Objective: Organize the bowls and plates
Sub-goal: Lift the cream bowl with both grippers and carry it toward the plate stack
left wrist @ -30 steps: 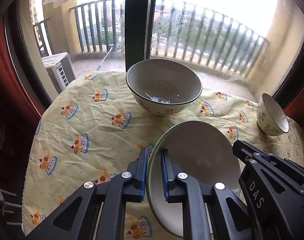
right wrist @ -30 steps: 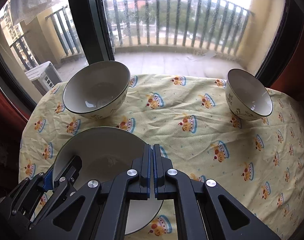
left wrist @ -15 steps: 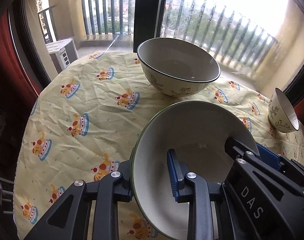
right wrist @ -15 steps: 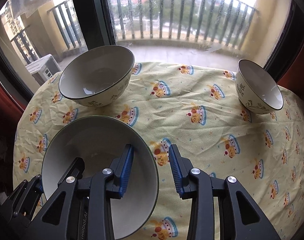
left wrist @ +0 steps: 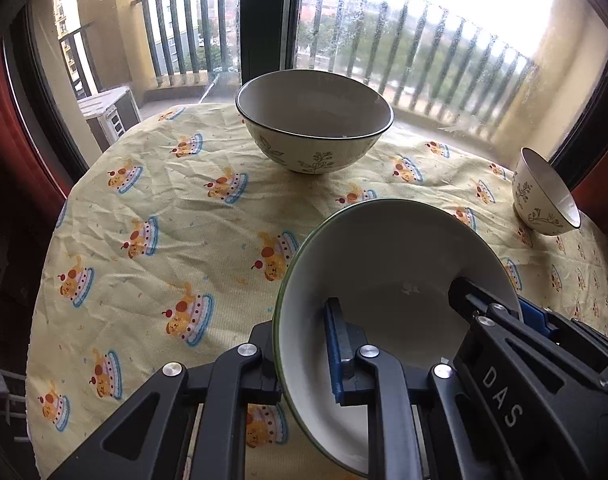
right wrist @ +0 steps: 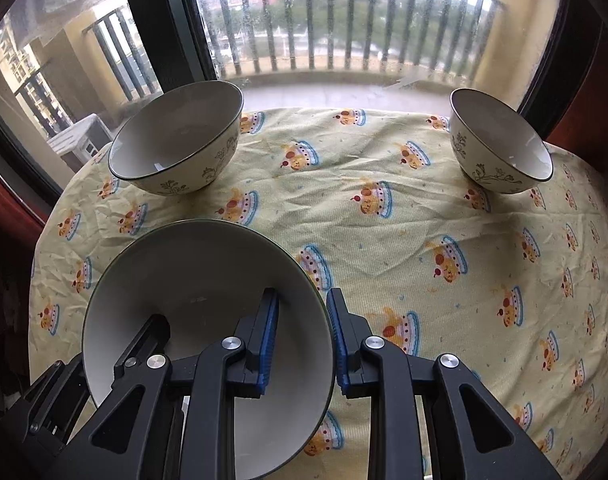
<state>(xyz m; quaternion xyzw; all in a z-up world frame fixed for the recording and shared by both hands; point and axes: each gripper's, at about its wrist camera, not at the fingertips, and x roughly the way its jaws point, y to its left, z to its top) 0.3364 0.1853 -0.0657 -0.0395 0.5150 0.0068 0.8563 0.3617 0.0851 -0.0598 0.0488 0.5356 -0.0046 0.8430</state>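
A white deep plate [left wrist: 384, 248] with a green rim [right wrist: 191, 264] lies near me on the yellow cartoon tablecloth [right wrist: 424, 220]. My left gripper [left wrist: 299, 320] is shut on its left rim, one finger inside and the other hidden behind the wall. My right gripper [right wrist: 301, 296] straddles the right rim with its jaws closing. A gap shows between the inner pad [right wrist: 269, 332] and the wall. Each gripper also shows in the other's view: the right gripper [left wrist: 484, 308] and the left gripper [right wrist: 151, 332].
A large leaf-patterned bowl [left wrist: 312, 120] stands at the far left of the table [right wrist: 175, 136]. A small matching bowl [right wrist: 500, 140] sits at the far right [left wrist: 544, 196]. A window with a dark frame and a balcony railing lies just beyond the table's far edge.
Both grippers were closed above the plate, then opened and sank over its opposite rims. The left one has since closed on the left rim; the right one's jaws have narrowed.
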